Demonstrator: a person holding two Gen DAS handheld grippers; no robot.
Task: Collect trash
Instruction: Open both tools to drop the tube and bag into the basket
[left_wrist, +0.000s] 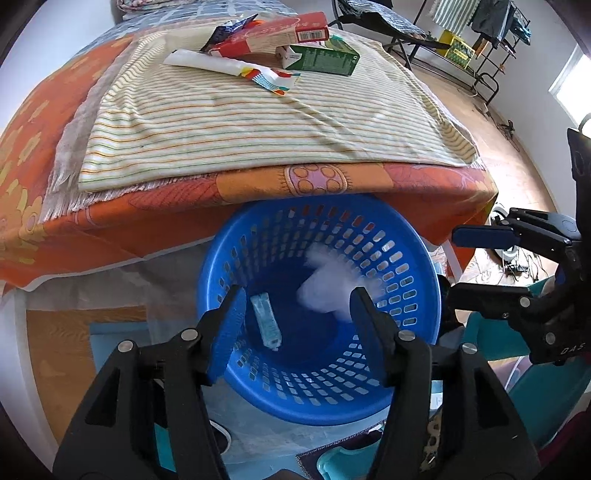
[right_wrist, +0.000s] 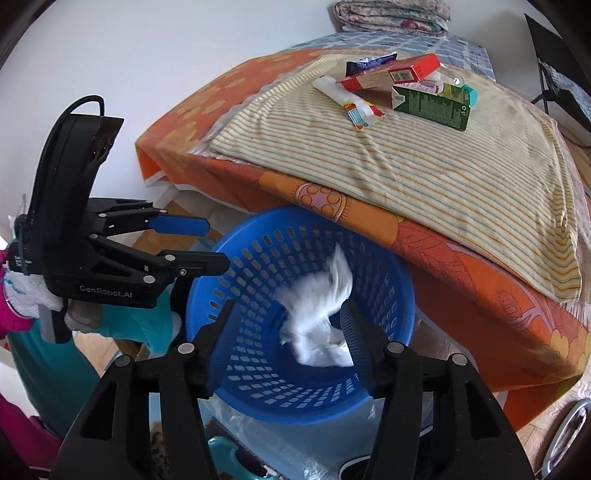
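Observation:
A blue slotted basket (left_wrist: 400, 266) (right_wrist: 255, 266) stands on the floor against the bed, right below both grippers. My left gripper (left_wrist: 295, 328) (right_wrist: 212, 245) is open over it, with nothing between its pads. My right gripper (right_wrist: 290, 336) (left_wrist: 463, 264) is open too. A white crumpled tissue (right_wrist: 314, 325) (left_wrist: 323, 291) shows as a blur inside the basket, clear of the pads. A pale teal packet (left_wrist: 266, 321) lies at the basket's bottom. More trash sits on the bed: a red box (left_wrist: 280, 33) (right_wrist: 399, 72), a green carton (left_wrist: 325, 59) (right_wrist: 432, 105), a white tube (left_wrist: 210, 61) (right_wrist: 338, 90) and a dark wrapper (left_wrist: 229, 31).
The trash rests on a striped cloth (left_wrist: 240, 125) (right_wrist: 443, 173) over an orange bedspread (left_wrist: 33, 155) (right_wrist: 461, 258). Folded blankets (right_wrist: 391, 16) lie at the bed's far end. A drying rack (left_wrist: 480, 44) with clothes stands beyond the bed. Teal fabric (right_wrist: 155, 328) and clutter surround the basket.

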